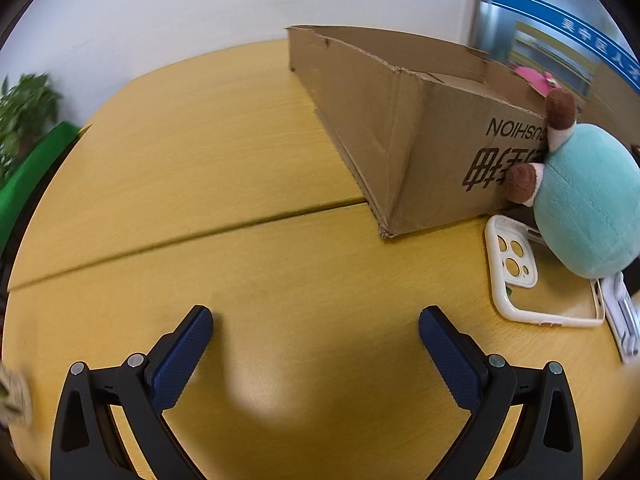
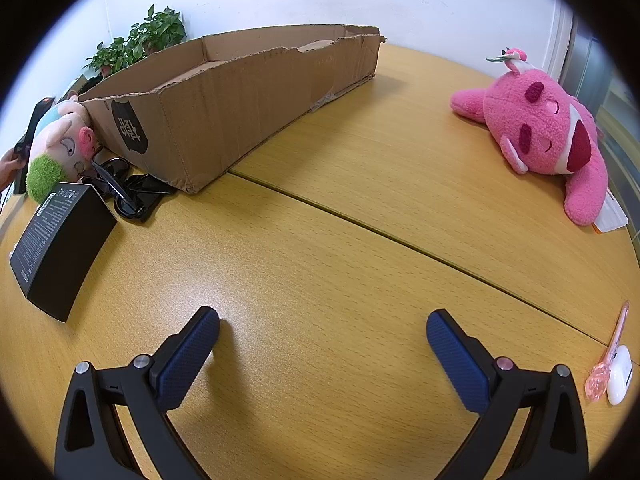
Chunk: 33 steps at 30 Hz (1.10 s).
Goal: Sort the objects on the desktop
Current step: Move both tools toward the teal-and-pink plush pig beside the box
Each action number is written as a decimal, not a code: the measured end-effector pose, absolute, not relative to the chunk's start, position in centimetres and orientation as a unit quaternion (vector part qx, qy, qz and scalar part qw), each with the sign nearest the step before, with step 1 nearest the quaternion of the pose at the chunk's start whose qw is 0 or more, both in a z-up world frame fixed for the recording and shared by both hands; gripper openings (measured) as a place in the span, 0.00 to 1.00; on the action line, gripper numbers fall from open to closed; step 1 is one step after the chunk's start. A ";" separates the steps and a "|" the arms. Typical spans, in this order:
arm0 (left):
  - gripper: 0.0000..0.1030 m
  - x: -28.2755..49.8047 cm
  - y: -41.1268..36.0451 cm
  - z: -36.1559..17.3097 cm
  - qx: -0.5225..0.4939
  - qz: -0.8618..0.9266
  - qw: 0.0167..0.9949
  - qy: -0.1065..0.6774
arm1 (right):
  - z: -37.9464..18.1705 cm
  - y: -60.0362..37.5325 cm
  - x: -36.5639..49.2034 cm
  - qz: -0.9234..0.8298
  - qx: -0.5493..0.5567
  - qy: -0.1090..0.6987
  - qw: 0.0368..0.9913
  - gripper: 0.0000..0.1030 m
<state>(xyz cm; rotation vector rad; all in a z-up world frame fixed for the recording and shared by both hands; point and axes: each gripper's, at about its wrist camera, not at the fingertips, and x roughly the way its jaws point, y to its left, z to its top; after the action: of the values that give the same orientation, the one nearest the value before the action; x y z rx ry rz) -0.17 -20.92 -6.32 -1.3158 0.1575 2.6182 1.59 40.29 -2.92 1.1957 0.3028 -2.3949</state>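
Note:
My left gripper (image 1: 316, 320) is open over bare wooden table, holding nothing. To its upper right stands a long open cardboard box (image 1: 384, 120). A teal plush toy (image 1: 588, 196) leans against the box's end, with a white phone case (image 1: 516, 276) flat on the table just below it. My right gripper (image 2: 323, 324) is also open and empty above the table. In its view the cardboard box (image 2: 240, 100) runs across the back left, a pink plush bear (image 2: 548, 132) lies at the right, and a black carton (image 2: 60, 248) and black sunglasses (image 2: 124, 192) sit at the left.
A pig-faced plush (image 2: 60, 140) rests by the box's left end. A pink pen (image 2: 608, 356) and a white earbud case (image 2: 620, 376) lie at the right table edge. A white object (image 1: 624, 320) sits beside the phone case. Potted plants (image 2: 140, 40) stand behind. A seam (image 2: 400, 236) crosses the table.

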 end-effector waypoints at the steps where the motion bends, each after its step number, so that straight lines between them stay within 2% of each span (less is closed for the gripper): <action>1: 1.00 -0.4 -20.2 -6.3 -0.446 0.888 0.100 0.052 | -2.9 40.3 1.6 -0.867 0.433 0.110 0.222 1.00; 8: 1.00 0.1 -19.7 -7.5 -0.447 0.892 0.062 0.032 | -2.9 40.3 1.5 -0.868 0.433 0.107 0.218 1.00; 14: 1.00 2.5 -17.9 -7.5 -0.443 0.895 0.041 0.030 | -2.8 39.1 2.0 -0.884 0.442 0.067 0.136 1.00; 18: 0.99 7.4 -15.3 -3.2 -0.363 0.930 0.049 0.019 | -2.3 38.6 3.2 -0.877 0.477 0.027 0.060 1.00; 19: 1.00 8.7 -14.6 -1.6 -0.344 0.937 0.059 0.005 | -1.8 38.1 3.6 -0.878 0.475 -0.001 0.058 0.95; 20: 1.00 10.0 -13.9 0.1 -0.328 0.942 0.071 -0.011 | -0.3 36.5 6.1 -0.898 0.437 0.008 0.062 0.89; 23: 1.00 12.7 -11.4 4.3 -0.293 0.947 0.120 -0.055 | 3.8 31.8 11.2 -0.935 0.351 0.033 0.044 0.90; 25: 1.00 14.2 -9.7 5.7 -0.272 0.947 0.151 -0.077 | 6.1 28.0 13.6 -0.936 0.346 0.038 0.042 0.96; 28: 1.00 15.5 -6.4 7.0 -0.262 0.948 0.162 -0.079 | 9.6 23.8 15.3 -0.940 0.327 -0.006 0.098 0.97; 31: 1.00 16.5 -4.2 7.2 -0.264 0.945 0.176 -0.085 | 10.7 20.2 17.6 -0.946 0.309 0.020 0.097 0.97; 33: 0.95 16.9 -2.9 7.4 -0.263 0.946 0.173 -0.074 | 11.3 18.9 18.8 -0.954 0.286 0.053 0.079 0.97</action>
<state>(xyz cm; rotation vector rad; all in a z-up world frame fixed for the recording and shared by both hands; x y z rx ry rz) 16.92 -2.94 7.45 -0.7471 -0.2090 2.6837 18.80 18.87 11.31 0.8547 0.1578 -2.8543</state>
